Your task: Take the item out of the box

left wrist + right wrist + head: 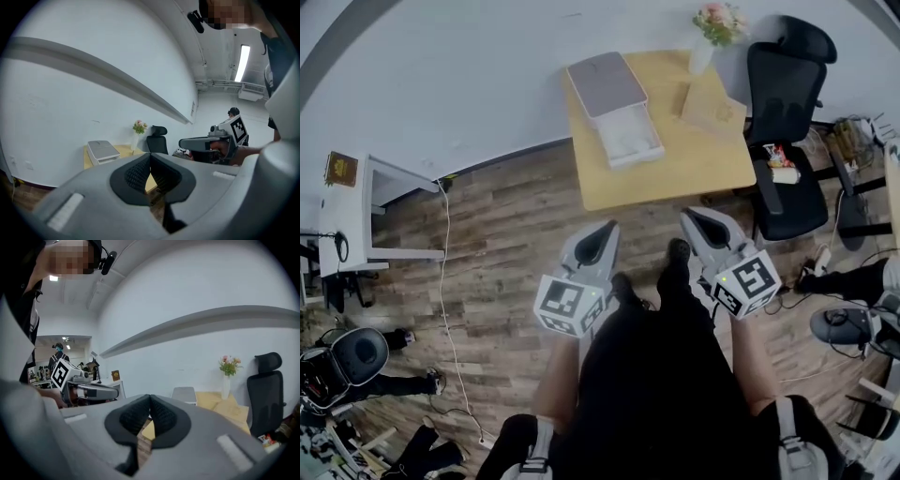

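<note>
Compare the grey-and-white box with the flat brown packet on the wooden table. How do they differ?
Colour: the box is grey and white, the packet tan like the table. Height: in the right gripper view the box stands taller, the packet lies thin and flat. Place: in the head view the box sits left, the packet right, beside the vase. Both rest on the table.

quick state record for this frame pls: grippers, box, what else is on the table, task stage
left gripper: shut, empty, held over the floor, short of the table
right gripper: shut, empty, alongside the left one
box: grey top, white body, on the table, untouched
also on table: brown flat package, vase of flowers
seat: black office chair beside the table
task stage: not started, box not reached
</note>
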Tool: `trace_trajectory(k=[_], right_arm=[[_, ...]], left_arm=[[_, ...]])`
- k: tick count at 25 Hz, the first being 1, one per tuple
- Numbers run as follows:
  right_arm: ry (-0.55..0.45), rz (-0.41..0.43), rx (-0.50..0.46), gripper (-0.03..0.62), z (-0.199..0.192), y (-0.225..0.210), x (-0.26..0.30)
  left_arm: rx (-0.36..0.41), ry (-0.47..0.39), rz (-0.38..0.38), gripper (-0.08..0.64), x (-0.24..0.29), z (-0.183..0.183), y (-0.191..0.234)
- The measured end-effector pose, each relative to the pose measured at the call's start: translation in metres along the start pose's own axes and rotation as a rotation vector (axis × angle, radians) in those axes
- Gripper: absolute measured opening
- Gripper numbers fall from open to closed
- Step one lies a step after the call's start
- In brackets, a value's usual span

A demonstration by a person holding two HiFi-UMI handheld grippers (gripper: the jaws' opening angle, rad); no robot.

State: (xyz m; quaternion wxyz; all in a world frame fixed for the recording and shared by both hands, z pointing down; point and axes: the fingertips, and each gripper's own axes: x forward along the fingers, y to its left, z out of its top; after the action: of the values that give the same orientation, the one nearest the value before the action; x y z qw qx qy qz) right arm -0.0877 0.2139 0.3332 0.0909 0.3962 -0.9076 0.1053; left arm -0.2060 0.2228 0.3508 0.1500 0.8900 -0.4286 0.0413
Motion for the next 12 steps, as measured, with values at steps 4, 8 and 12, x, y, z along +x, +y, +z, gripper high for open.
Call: trace_trajectory(k=[4,8,12], right_arm=[[0.013,0.026,0.009,0.003,-0.007,-0.013,0.001],[0.050,0.059,0.045,0.003,-0.016,-0.043,0.007],[0.044,0.108,0.072,0.003,-0.010,-0.069,0.020]], left_arm=[[0.011,0.023,-0.012,0.011,0.029,-0.002,-0.006],[0.016,0.031,-0.011,0.011,0.061,0.005,-0.017],[0.017,0.064,-0.009,0.011,0.091,0.007,-0.024]])
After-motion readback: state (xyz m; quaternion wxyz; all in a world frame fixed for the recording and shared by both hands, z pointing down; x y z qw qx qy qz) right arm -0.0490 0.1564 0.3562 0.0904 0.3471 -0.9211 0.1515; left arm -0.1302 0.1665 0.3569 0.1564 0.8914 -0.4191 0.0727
